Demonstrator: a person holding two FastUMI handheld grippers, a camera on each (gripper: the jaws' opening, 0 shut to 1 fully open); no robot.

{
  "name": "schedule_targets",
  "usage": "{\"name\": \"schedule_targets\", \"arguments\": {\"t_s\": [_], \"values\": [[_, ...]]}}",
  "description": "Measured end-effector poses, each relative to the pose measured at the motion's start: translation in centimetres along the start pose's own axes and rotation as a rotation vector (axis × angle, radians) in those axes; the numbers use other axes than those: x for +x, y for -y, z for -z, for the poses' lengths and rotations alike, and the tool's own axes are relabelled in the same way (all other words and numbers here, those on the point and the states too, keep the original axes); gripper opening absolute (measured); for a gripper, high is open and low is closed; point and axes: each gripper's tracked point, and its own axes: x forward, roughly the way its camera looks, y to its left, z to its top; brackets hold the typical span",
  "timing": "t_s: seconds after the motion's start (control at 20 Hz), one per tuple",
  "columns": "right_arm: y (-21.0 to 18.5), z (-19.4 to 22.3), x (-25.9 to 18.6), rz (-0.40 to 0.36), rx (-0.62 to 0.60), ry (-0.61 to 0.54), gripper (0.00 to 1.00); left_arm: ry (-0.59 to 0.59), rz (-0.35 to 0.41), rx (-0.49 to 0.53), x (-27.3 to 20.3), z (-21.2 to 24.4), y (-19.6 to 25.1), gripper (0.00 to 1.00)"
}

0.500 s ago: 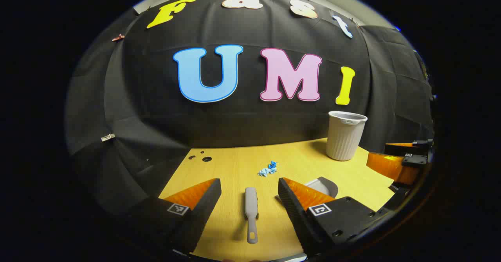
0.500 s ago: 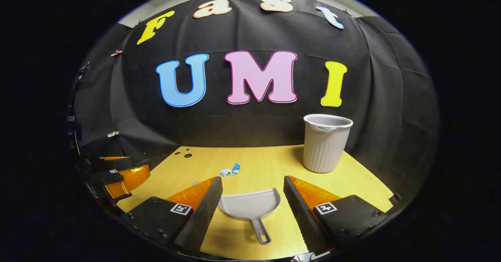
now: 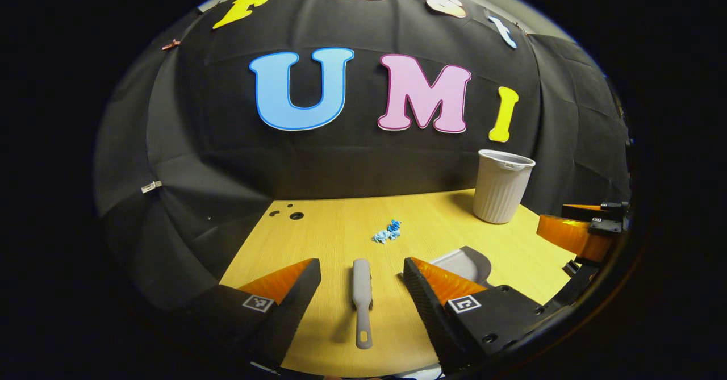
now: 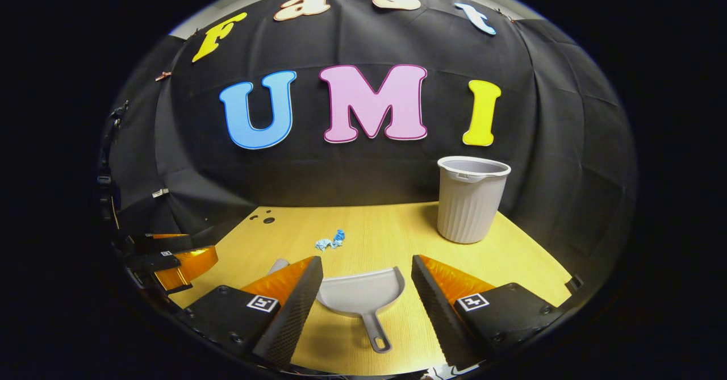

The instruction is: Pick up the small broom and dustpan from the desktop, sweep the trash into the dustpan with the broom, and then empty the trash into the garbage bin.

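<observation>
A small grey broom (image 3: pixel 362 292) lies on the yellow desktop (image 3: pixel 335 238), handle toward me, between the spread fingers of my open left gripper (image 3: pixel 361 266). Beyond it sit blue scraps of trash (image 3: pixel 388 232). In the right gripper view, a grey dustpan (image 4: pixel 362 296) lies flat with its handle pointing at me, between the fingers of my open right gripper (image 4: pixel 366 263). The trash (image 4: pixel 331 241) lies ahead and to the left of it. A grey ribbed garbage bin (image 4: pixel 469 199) stands upright at the back right; the same bin (image 3: pixel 502 186) appears in the left gripper view. Nothing is held.
The dustpan's edge (image 3: pixel 463 258) peeks out behind my left gripper's right finger. The right gripper (image 3: pixel 579 232) shows at the far right of the left gripper view, the left gripper (image 4: pixel 164 258) at the far left of the right gripper view. Small holes (image 3: pixel 289 214) mark the desktop's back left corner.
Both views have tilted down slightly, so the desktop objects sit a little higher in frame. Both grippers stay open, and the broom and dustpan lie where they were.
</observation>
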Motion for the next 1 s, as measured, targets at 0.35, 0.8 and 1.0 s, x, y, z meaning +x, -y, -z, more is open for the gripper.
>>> {"name": "schedule_targets", "arguments": {"t_s": [0.35,0.8,1.0], "values": [[0.4,1.3,1.0,0.005,-0.027,-0.049,0.98,-0.15,0.036,-0.059,3.6,3.5,-0.6,0.96],[2.4,3.3,1.3,0.062,-0.035,-0.128,0.98,-0.421,0.095,-0.112,8.7,11.3,0.1,0.95],[2.8,4.0,1.0,0.092,-0.02,-0.156,0.98,-0.533,0.09,-0.067,10.5,14.9,0.3,0.95]]}}
